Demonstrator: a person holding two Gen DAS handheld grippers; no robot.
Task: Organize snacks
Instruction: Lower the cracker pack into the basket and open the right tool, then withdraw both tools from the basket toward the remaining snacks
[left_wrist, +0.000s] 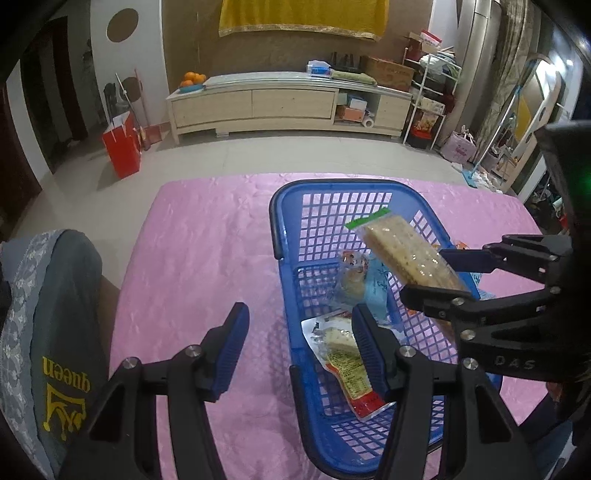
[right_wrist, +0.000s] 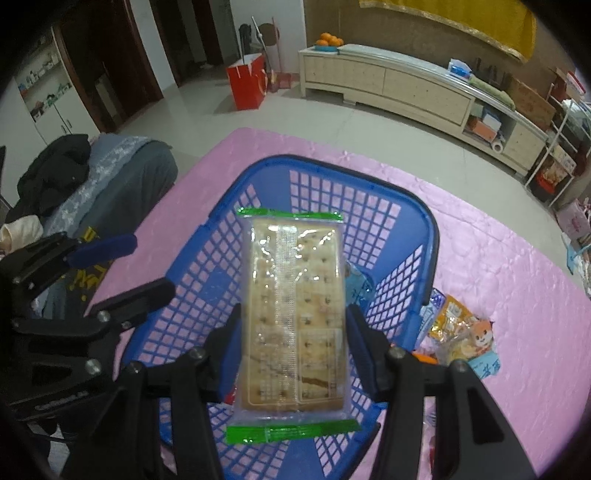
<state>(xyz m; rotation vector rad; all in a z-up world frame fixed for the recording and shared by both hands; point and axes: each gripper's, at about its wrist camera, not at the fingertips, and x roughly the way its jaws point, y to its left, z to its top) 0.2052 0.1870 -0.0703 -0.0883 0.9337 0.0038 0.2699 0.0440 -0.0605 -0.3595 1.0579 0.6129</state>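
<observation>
Right wrist view shows your right gripper (right_wrist: 293, 354) clamped on the cracker pack (right_wrist: 293, 314), held above the blue basket (right_wrist: 430, 236). Your left gripper (left_wrist: 299, 350) is spread apart and empty, its right finger over the basket's near end, where a red-ended snack packet (left_wrist: 343, 365) lies.
</observation>
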